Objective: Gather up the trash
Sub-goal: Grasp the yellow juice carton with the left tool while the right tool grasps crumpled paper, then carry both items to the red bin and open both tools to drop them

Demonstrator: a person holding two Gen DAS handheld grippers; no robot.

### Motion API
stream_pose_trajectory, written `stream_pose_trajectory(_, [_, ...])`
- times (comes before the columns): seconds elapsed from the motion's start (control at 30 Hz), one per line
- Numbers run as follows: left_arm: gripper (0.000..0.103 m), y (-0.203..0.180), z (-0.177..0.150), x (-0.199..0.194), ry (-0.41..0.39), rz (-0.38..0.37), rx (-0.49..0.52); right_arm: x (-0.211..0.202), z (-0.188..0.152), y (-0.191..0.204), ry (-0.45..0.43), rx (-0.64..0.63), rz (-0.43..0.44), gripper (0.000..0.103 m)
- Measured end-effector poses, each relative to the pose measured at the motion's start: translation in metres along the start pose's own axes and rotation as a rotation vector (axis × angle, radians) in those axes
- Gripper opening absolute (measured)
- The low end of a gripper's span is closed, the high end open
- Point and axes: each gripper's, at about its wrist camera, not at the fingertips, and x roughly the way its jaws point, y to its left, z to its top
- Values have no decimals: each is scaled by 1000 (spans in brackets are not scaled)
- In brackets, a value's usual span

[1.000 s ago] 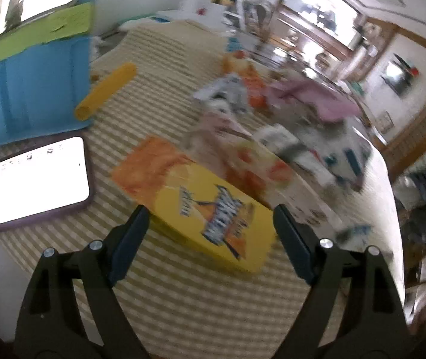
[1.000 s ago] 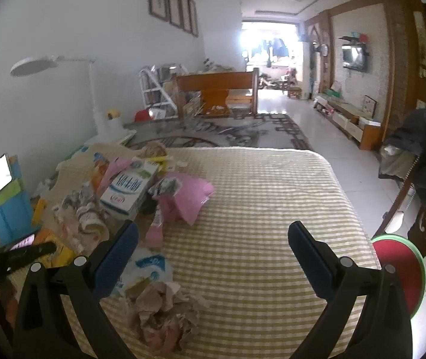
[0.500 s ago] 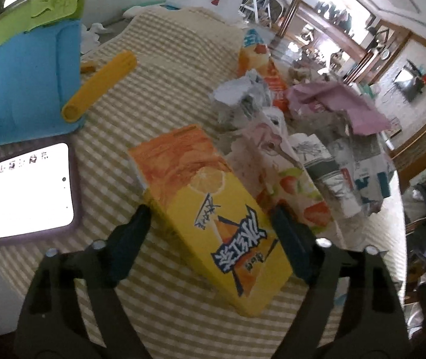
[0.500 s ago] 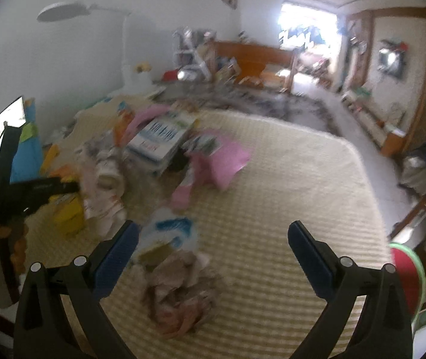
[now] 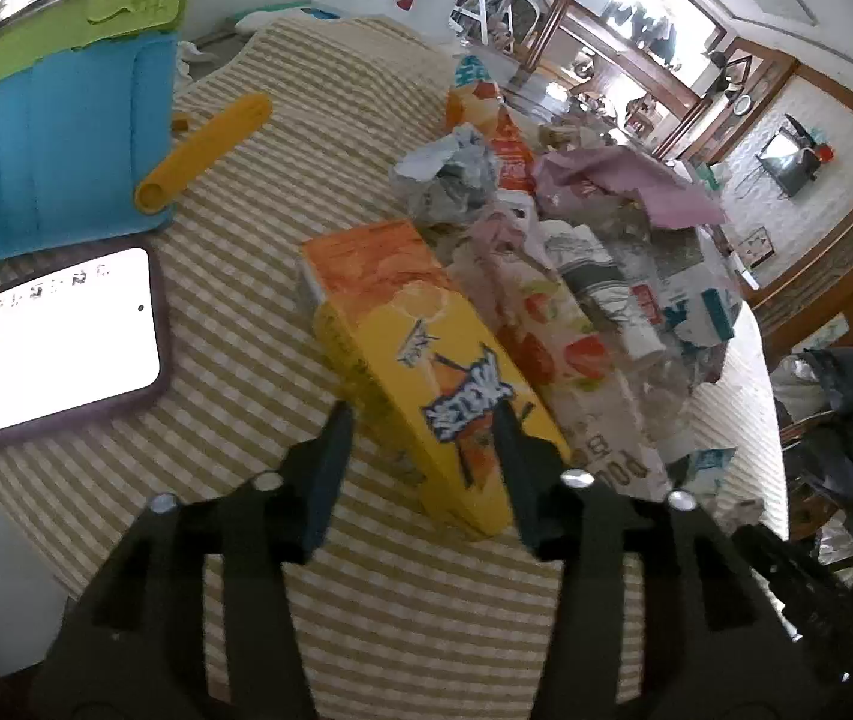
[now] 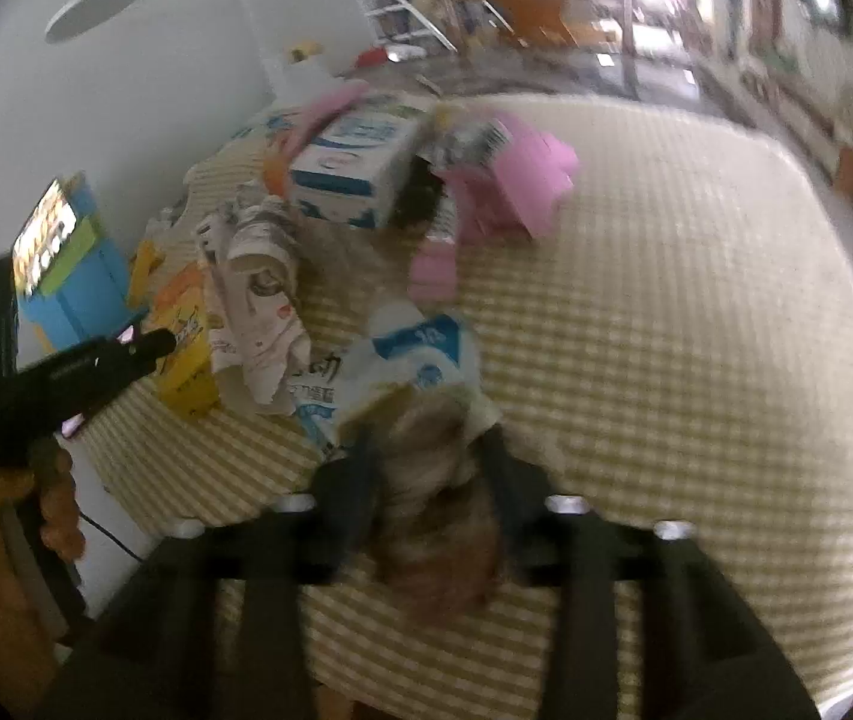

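Observation:
My left gripper [image 5: 420, 438] is shut on the near end of a yellow and orange juice carton [image 5: 420, 348] that lies on the checked tablecloth [image 5: 258, 276]; it also shows in the right wrist view [image 6: 183, 330]. My right gripper [image 6: 429, 468] is shut on a crumpled brownish paper wad [image 6: 435, 480] at the table's near edge. A heap of trash runs down the table: a strawberry-print wrapper [image 5: 552, 336], crumpled paper [image 5: 450, 180], a pink bag [image 6: 516, 180] and a blue and white box [image 6: 354, 162].
A lit phone [image 5: 42, 348] lies left of the carton. A blue stand [image 5: 48, 144] and a yellow tube [image 5: 204, 150] stand behind it. A white and blue bag [image 6: 414, 354] lies just beyond the wad. The left gripper's handle [image 6: 66, 372] is at the table's left.
Both grippers have closed: the left on the juice carton, the right on the crumpled paper wad after moving down and forward to it.

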Motion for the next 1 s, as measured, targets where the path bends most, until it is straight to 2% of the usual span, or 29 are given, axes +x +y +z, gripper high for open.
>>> stream_pose_trajectory(0.07, [70,-4,5,2,0,-4,-15,-8,2,-7,-34,37,1,31])
stream_pose_trajectory(0.13, [75,-9,10,6,-13,9,-19,-14,4,-11,-58,53,-11,31])
stream_pose_trajectory(0.17, [77,-15,15,11,-19,44,-1,-17,4,-13,-70,60,-16,31])
stream_pose_trajectory(0.3, [79,-23,20,35,22,153,44,-19,5,-14,-77,61,-17,31])
stream_pose_trajectory(0.37, [83,-25,19,42,27,169,56,-21,5,-14,-79,56,-17,31])
stream_pose_trajectory(0.5, [83,-22,17,42,18,149,88,-21,2,-15,-86,56,-14,31])
stream_pose_trajectory(0.8, [68,-10,6,19,9,52,56,-31,5,-17,-134,74,-12,31])
stream_pose_trajectory(1.0, [67,-39,6,-36,-140,-8,146,-44,6,-22,-190,86,-27,31])
